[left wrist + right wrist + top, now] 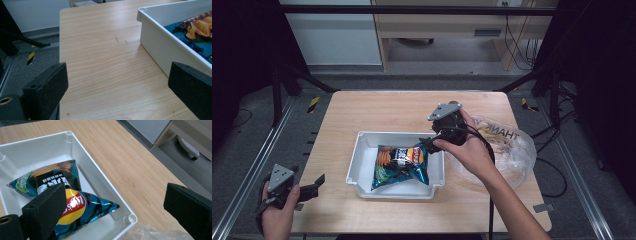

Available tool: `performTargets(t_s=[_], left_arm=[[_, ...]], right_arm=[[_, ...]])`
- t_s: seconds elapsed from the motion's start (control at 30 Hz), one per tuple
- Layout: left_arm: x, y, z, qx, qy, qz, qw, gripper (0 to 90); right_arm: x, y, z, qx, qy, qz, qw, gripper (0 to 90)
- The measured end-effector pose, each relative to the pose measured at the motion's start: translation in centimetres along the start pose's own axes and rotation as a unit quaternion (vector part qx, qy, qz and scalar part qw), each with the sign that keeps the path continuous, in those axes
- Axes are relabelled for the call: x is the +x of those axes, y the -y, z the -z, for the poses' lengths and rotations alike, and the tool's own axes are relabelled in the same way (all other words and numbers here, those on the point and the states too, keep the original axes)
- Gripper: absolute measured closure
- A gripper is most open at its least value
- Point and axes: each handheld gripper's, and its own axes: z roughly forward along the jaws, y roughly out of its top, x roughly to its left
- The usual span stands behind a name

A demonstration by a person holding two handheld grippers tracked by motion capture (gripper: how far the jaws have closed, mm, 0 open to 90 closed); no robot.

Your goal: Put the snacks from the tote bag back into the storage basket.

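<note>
Wood table (pixel 362 107) w/ white bin (pixel 359 150), grey carpet (pixel 242 145) around; both grippers' fingers apart.

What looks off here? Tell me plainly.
Nothing is spilled or damaged. The chip bag lies slightly askew in the white bin, its corner toward the bin's right wall. A crumpled plastic bag sits beside the bin.
</note>
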Motion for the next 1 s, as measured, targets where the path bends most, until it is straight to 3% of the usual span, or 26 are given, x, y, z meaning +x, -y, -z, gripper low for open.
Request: performTargets(t_s=[0.43,0.7,1.0], left_arm=[[-0.2,0.0,-0.1,0.006,0.000,-0.007,1.0000,2.5],[-0.2,0.1,-0.2,0.010,-0.001,-0.009,0.9999,2.4],[-0.3,0.1,-0.3,0.013,0.000,-0.007,0.9999,2.5]], right_arm=[[-0.6,1.0,3.2,-0.018,0.032,-0.014,0.9992,4.9],[-1.4,2.3,5.8,-0.026,0.061,-0.027,0.9974,4.6],[-1.7,3.5,7.4,-0.041,0.084,-0.038,0.9949,4.2]])
